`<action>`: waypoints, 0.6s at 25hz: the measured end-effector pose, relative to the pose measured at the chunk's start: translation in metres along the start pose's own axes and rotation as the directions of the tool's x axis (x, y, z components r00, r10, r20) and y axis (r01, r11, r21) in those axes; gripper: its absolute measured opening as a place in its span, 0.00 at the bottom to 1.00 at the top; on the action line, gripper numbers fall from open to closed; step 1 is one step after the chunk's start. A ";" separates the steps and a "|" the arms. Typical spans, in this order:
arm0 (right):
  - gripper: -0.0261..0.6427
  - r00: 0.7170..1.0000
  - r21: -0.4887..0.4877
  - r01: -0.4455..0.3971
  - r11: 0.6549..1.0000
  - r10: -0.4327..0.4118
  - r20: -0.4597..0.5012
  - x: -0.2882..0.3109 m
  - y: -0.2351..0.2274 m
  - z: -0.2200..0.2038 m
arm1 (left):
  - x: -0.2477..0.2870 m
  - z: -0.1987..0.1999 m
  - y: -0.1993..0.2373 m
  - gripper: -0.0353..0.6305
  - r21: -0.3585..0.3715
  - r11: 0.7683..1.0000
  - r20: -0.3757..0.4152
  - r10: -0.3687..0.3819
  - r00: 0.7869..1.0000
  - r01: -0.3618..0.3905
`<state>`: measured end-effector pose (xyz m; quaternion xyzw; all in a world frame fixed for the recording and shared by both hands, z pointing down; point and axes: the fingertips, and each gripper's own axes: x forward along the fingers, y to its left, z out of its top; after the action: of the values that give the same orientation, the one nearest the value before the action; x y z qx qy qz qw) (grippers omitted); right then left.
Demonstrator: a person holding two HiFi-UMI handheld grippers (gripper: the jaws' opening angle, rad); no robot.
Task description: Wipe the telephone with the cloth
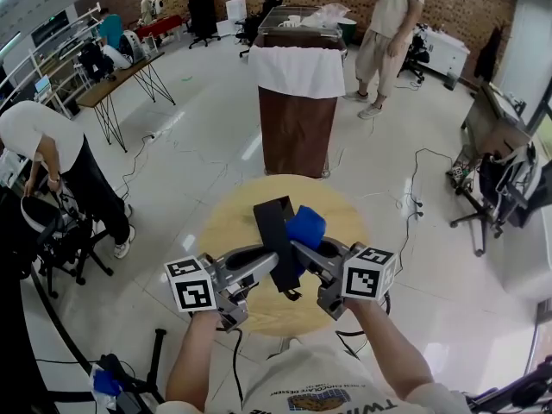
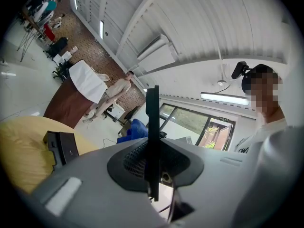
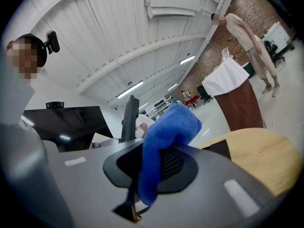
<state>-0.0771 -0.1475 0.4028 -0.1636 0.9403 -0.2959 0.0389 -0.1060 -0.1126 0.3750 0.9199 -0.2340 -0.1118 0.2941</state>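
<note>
Left gripper (image 1: pixel 269 264) clamps a thin, flat black telephone (image 1: pixel 278 241) above the round wooden counter (image 1: pixel 226 224) (long axis running away from the person). Right gripper (image 1: pixel 304 250) pinches a soft blue cloth (image 1: pixel 306 227) just beside it.

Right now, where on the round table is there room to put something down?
Free: bare wood at the left of the round table, between its rim and the black box; also the right side, past the blue cloth. Crowded: the middle and near edge, where the left gripper, shut on a thin black slab, meets the right gripper holding the cloth.
</note>
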 end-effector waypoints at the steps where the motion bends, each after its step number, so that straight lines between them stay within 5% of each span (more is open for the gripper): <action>1: 0.13 1.000 0.000 -0.001 1.000 0.001 0.005 0.001 -0.001 0.002 | 0.001 -0.002 0.001 0.15 -0.002 1.000 -0.006 -0.001 1.000 0.001; 15: 0.13 0.996 -0.011 -0.002 1.000 0.003 0.093 0.002 -0.009 0.046 | 0.013 -0.032 0.001 0.15 -0.037 0.999 -0.070 -0.020 0.997 0.017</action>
<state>-0.0690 -0.1803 0.3708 -0.1761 0.9393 -0.2826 0.0822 -0.0841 -0.1038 0.4008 0.9199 -0.2129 -0.0865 0.3178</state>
